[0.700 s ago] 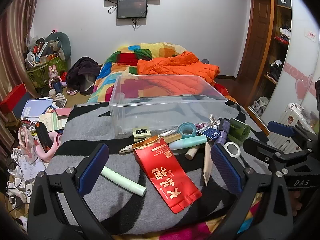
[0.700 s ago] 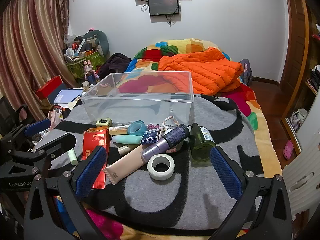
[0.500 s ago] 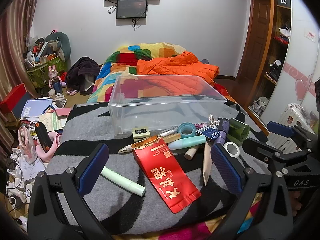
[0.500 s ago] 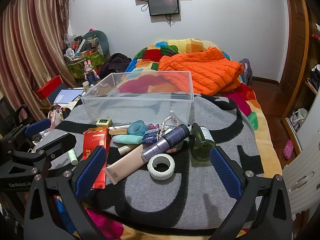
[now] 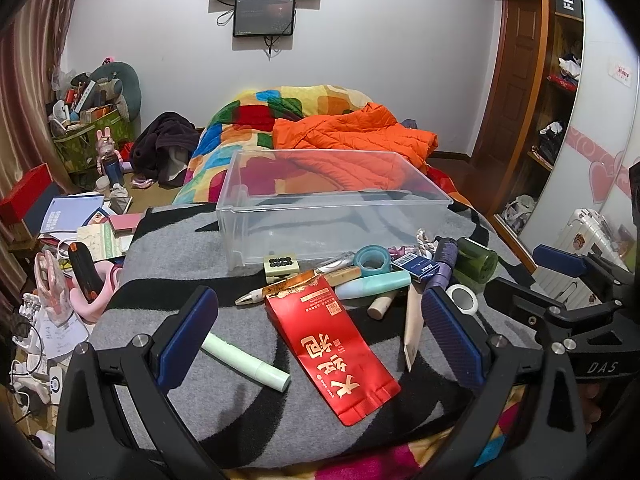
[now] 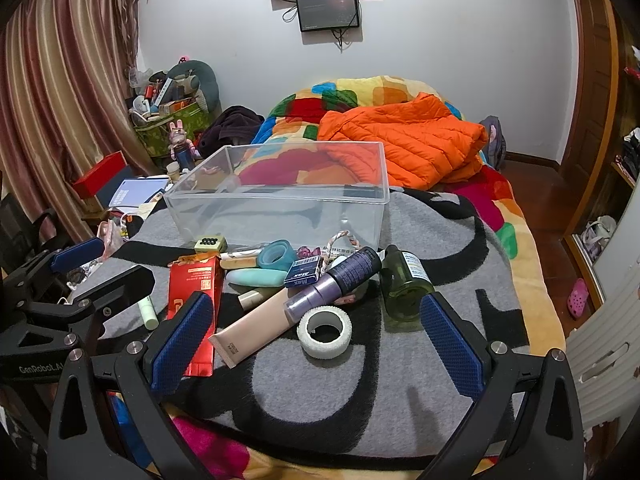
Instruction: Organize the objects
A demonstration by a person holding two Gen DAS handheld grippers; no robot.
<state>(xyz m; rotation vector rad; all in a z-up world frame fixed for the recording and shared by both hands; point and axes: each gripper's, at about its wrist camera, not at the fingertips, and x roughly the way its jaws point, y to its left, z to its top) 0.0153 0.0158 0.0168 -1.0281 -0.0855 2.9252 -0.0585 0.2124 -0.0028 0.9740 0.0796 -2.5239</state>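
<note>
A clear plastic bin (image 5: 332, 208) stands empty on the grey and black blanket (image 5: 168, 264); it also shows in the right wrist view (image 6: 280, 204). In front of it lie a red packet (image 5: 332, 344), a pale green tube (image 5: 244, 360), a teal tape roll (image 5: 372, 258), a white tape roll (image 6: 325, 332), a beige tube (image 6: 256, 328), a purple bottle (image 6: 340, 280) and a green bottle (image 6: 404, 288). My left gripper (image 5: 320, 340) is open and empty above the red packet. My right gripper (image 6: 316, 344) is open and empty above the white tape roll.
An orange jacket (image 5: 352, 136) and a colourful quilt (image 5: 256, 120) lie behind the bin. Books, boxes and clutter (image 5: 76, 220) cover the floor at the left. A wooden door and shelves (image 5: 556, 92) stand at the right. The bed edge is near me.
</note>
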